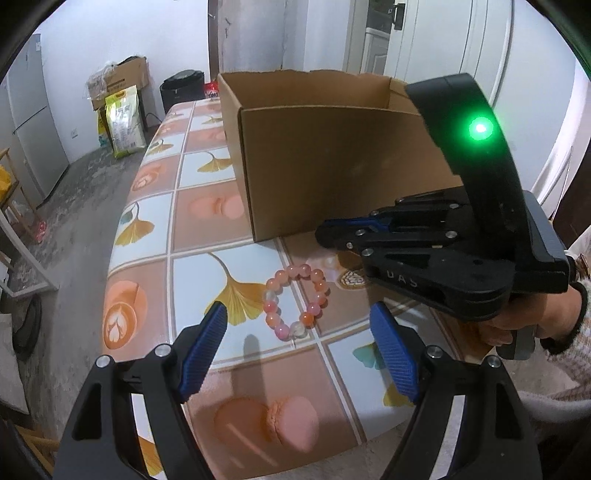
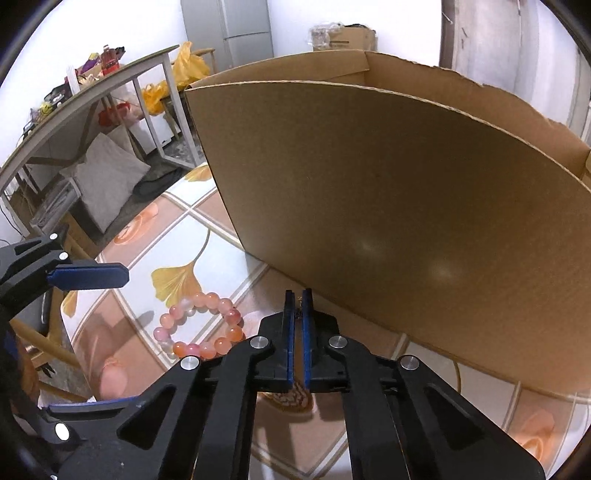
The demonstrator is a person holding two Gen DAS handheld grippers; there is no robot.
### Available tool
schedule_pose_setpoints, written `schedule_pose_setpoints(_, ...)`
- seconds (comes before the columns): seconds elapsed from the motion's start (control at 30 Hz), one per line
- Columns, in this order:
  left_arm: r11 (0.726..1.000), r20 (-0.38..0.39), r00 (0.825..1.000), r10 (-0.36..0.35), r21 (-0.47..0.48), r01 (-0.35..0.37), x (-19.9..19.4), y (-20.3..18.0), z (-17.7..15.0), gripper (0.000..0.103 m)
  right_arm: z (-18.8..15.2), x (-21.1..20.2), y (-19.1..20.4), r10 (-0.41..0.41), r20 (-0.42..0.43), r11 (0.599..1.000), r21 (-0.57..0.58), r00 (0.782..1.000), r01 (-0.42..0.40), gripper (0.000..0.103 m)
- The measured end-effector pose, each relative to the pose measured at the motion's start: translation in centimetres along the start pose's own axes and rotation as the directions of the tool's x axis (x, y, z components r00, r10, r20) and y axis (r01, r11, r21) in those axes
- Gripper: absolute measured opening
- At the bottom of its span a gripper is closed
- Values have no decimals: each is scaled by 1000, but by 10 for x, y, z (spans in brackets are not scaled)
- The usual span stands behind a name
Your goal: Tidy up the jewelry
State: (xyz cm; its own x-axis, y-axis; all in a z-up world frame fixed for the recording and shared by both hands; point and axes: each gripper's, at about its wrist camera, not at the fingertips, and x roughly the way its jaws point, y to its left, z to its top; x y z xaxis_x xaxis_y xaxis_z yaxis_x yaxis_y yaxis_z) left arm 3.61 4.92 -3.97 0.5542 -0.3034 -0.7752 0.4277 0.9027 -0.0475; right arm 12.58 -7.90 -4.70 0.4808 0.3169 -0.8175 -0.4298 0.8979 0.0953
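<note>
Left gripper point(image 1: 297, 339): nearest the lens, jaws spread wide, empty, hovering over the bracelet as if ready to take it.
Bracelet point(image 1: 296, 301): pink and orange beads, flat on the table between the left gripper's fingers, near the box.
Right gripper point(image 2: 297, 306): jaws closed; something small and dark may be pinched at the tips, too unclear to name.
Box point(image 2: 388, 192): open cardboard, just behind; probably where the jewelry goes.
Table point(image 1: 155, 236): patterned cloth.

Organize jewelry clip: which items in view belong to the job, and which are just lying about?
Job:
pink bead bracelet
cardboard box
small ornament under the right gripper
left gripper

Lying about:
rice bag
fridge
yellow bags
grey cushion
</note>
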Motion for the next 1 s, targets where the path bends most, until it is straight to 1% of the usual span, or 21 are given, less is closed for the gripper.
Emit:
schedule_pose_setpoints(0.2, 999, 39, 999, -31, 11, 31, -4, -3, 0, 77, -3, -14, -19, 31, 15, 997, 77, 999, -32, 0)
schedule_pose_setpoints(0.47, 998, 46, 997, -54, 35, 52, -1, -11, 3, 77, -24, -51, -51, 52, 53, 979, 195, 997, -62, 0)
schedule_pose_setpoints(0.67, 997, 38, 997, -67, 40, 65, 5, -16, 7, 68, -48, -76, -79, 60, 83, 952, 295, 995, -82, 0)
schedule_pose_setpoints(0.7, 997, 34, 997, -68, 38, 67, 6, -16, 8, 67, -46, -75, -74, 52, 82, 950, 302, 995, -75, 0)
schedule_pose_setpoints(0.73, 997, 31, 997, -72, 35, 71, 7, -16, 8, 67, -50, -77, -78, 46, 74, 949, 309, 996, -66, 0)
schedule_pose_setpoints(0.77, 997, 29, 997, -73, 35, 72, 8, -17, 8, 67, -48, -71, -73, 45, 60, 948, 312, 997, -61, 0)
schedule_pose_setpoints(0.83, 997, 25, 997, -70, 36, 69, 10, -19, 9, 67, -55, -71, -77, 19, 40, 948, 318, 999, -30, 4)
schedule_pose_setpoints(0.9, 997, 24, 997, -69, 37, 68, 10, -21, 10, 67, -60, -73, -78, 31, 25, 948, 317, 999, -37, 13)
schedule_pose_setpoints(0.93, 997, 25, 997, -66, 38, 65, 10, -22, 10, 67, -62, -77, -77, 21, 22, 950, 312, 1000, -27, 26)
schedule_pose_setpoints(0.97, 997, 25, 998, -65, 38, 64, 10, -23, 10, 67, -63, -79, -76, 9, 26, 952, 305, 1000, -17, 36)
schedule_pose_setpoints(1.0, 997, 24, 998, -65, 37, 64, 10, -23, 10, 67, -64, -82, -76, -2, 28, 956, 293, 1000, -6, 37)
